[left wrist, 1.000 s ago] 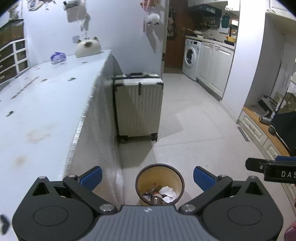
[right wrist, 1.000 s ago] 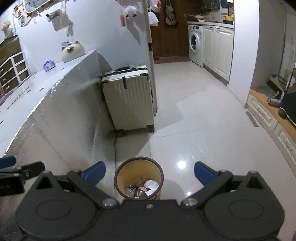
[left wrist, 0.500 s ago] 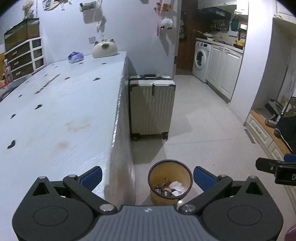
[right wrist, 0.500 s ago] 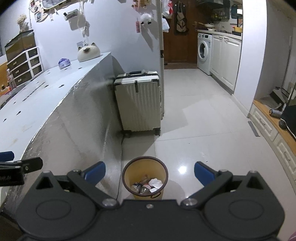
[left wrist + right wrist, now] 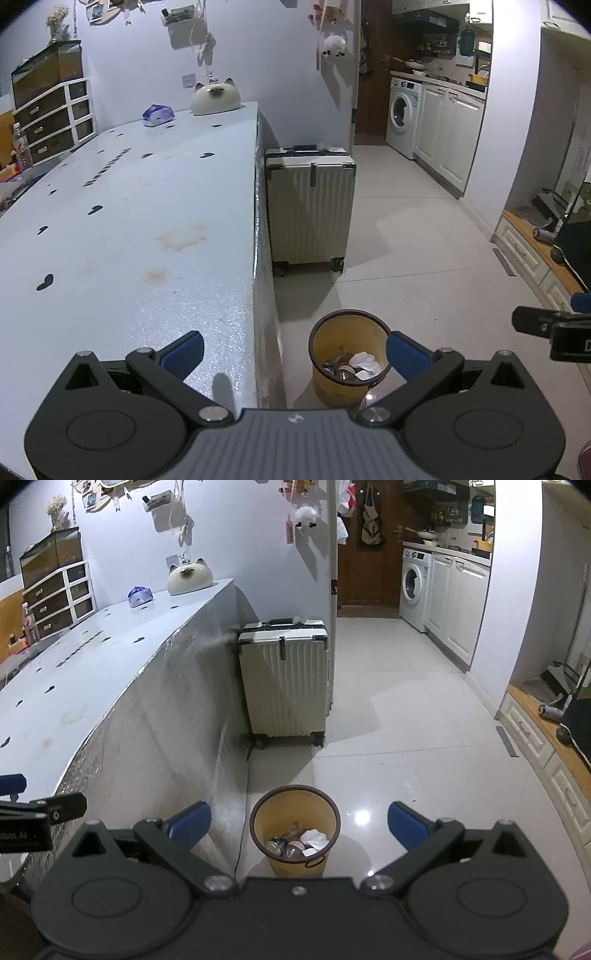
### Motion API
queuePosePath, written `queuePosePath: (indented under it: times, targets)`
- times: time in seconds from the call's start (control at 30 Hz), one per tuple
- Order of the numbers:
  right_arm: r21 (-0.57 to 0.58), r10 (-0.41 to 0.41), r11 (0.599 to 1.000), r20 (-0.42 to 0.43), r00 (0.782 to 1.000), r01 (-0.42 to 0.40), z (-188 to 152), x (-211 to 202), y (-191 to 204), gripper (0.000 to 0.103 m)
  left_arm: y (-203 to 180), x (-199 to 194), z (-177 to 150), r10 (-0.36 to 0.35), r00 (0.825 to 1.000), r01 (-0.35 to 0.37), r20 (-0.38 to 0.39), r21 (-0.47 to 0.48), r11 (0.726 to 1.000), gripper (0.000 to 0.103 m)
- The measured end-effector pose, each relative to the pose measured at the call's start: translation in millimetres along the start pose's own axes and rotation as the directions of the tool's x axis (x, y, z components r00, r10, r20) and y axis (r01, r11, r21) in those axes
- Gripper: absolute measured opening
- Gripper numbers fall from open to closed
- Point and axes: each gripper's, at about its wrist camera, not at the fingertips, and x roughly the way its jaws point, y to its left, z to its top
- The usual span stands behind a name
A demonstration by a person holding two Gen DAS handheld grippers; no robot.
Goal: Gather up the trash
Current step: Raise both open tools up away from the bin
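Observation:
A yellow waste bin stands on the floor beside the table's end; it also shows in the right wrist view. Inside lie cans and crumpled white paper. My left gripper is open and empty, high above the table corner and the bin. My right gripper is open and empty above the bin. The right gripper's tip shows at the right edge of the left wrist view. The left gripper's tip shows at the left edge of the right wrist view.
A long pale blue table fills the left. A cat-shaped object and a small blue packet sit at its far end. A cream suitcase stands behind the bin. Tiled floor leads to a washing machine and white cabinets.
Both grippers have risen and drawn back from the bin. The bin looks smaller and lower in both views. More of the table top shows in the left wrist view.

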Motion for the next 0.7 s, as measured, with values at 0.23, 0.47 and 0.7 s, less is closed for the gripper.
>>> queuePosePath:
  times: [0.23,0.47,0.7]
  targets:
    - [0.006,-0.017,1.000,-0.007,1.000,0.017,0.0,1.5,1.5,0.103,-1.1,-0.2,-2.2,-0.005,1.000,0.005,-0.004,-0.015,1.000,0.103]
    - [0.002,-0.024,1.000,-0.009,1.000,0.024,-0.8,1.1,4.4,0.103,-0.2,1.9,-2.1,-0.003,1.000,0.003,-0.010,-0.019,1.000,0.103]
    - [0.007,-0.024,1.000,-0.012,1.000,0.024,-1.6,2.8,5.1,0.103,0.0,1.2,-3.1,0.000,1.000,-0.001,-0.009,-0.019,1.000,0.103]
